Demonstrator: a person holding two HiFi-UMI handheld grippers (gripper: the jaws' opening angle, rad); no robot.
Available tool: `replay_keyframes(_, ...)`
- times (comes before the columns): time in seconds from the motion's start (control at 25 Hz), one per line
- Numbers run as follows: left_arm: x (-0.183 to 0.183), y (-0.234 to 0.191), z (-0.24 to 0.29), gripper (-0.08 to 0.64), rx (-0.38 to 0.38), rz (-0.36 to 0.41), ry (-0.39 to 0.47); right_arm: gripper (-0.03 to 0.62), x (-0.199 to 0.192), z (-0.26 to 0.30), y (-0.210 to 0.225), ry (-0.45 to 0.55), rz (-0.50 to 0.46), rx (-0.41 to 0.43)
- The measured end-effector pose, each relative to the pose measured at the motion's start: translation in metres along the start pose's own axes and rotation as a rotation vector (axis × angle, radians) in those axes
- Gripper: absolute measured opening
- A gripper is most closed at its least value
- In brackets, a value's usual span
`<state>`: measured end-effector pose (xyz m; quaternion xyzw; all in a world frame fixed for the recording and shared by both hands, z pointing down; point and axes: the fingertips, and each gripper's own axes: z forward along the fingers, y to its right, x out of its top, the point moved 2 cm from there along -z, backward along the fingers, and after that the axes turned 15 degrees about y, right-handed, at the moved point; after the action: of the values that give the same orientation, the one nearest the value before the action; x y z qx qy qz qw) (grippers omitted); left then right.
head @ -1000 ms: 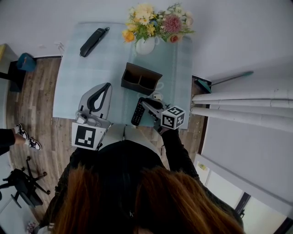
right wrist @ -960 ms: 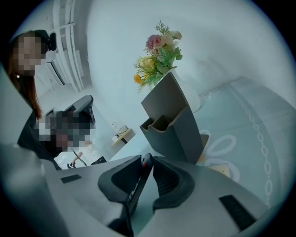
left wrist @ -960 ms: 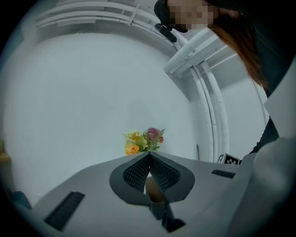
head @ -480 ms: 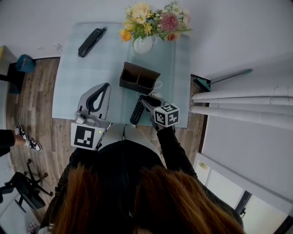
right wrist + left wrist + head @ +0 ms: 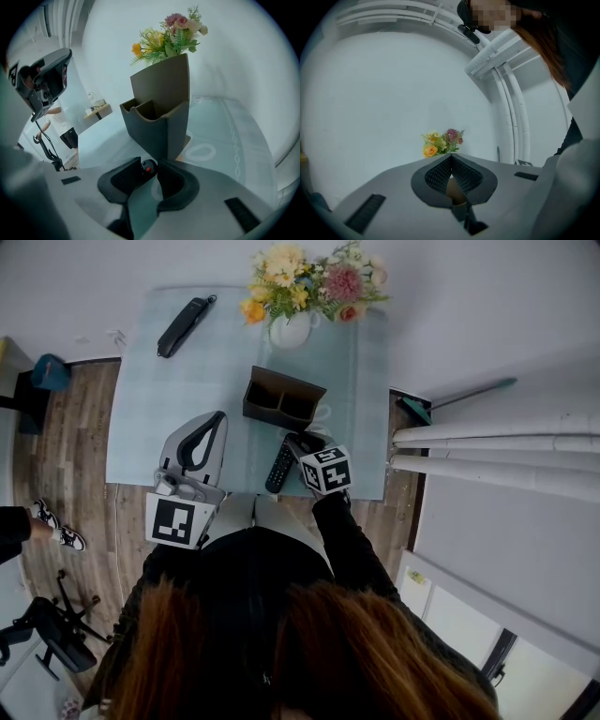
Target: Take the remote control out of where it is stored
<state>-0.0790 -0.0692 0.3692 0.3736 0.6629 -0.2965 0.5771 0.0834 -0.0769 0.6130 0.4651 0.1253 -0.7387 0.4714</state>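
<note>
Remote control (image 5: 279,466): flat on the table (image 5: 159,409), outside the brown holder (image 5: 284,399), just in front of it. Right claw (image 5: 156,166): jaws apart, just been opening; remote's red-buttoned end lies between them, unclamped. Left claw (image 5: 451,156): jaws together, empty, well apart from remote

The right gripper (image 5: 152,165) has swung left, its marker cube (image 5: 326,470) sliding in over the table's near edge, and it has tipped nose-down. Its jaws have just been opening, and the remote control (image 5: 278,468) shows its red-button end between the parted pads.
</note>
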Motion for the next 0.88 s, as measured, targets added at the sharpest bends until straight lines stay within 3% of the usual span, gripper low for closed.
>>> replay_keyframes(0.6, -0.0021, -0.0019, 0.0018, 0.005, -0.004, -0.007, 0.001, 0.120, -0.0055, 0.0026, 0.0038, -0.051, -0.139, -0.072)
replay_keyframes(0.88, -0.0036, -0.0006, 0.0034, 0.005, -0.012, -0.013, -0.001, 0.080, -0.0049, -0.0004, 0.0083, -0.032, -0.126, -0.089)
